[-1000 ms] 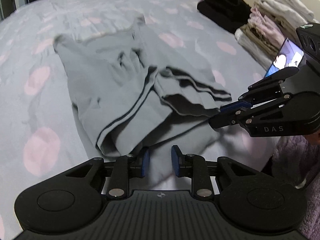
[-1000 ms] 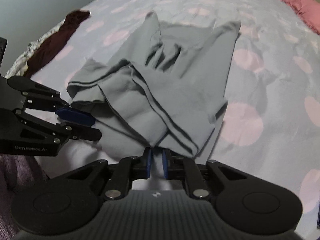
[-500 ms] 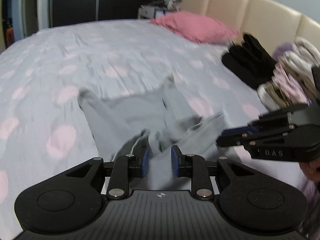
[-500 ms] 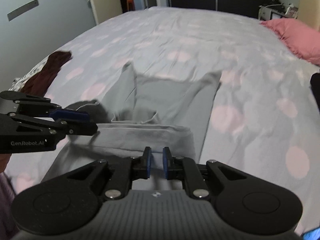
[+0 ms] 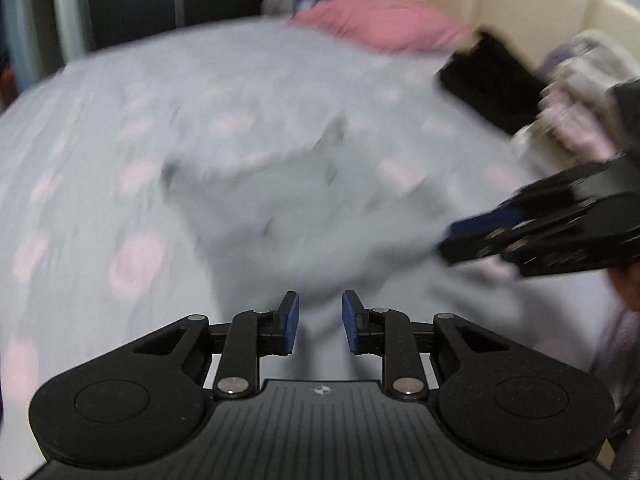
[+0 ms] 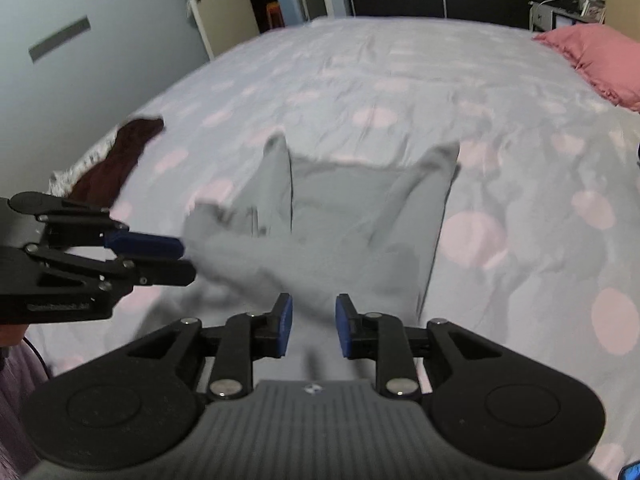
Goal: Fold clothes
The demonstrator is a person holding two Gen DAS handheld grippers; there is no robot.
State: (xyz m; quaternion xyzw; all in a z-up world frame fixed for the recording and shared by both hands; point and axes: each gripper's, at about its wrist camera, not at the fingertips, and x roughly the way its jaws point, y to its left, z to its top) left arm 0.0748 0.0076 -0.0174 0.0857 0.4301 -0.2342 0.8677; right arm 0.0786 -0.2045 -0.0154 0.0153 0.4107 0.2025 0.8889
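A grey garment lies spread on the spotted bed cover, its two far corners pointing away, and it is blurred by motion. Its near end rises toward both grippers. My left gripper has the cloth bunched between its blue pads and holds it; in the right wrist view it sits at the garment's left edge. My right gripper stands open with its pads apart, the cloth loose below the gap. In the left wrist view its tips touch the garment's right edge.
The bed stretches far ahead. A pink pillow lies by the headboard, with black clothes and a stack of folded items at the right. A dark brown garment lies at the bed's left edge.
Both grippers have lifted and swung the near end of the garment, and it now lies more spread out. The right gripper's pads have moved apart and let the cloth go.
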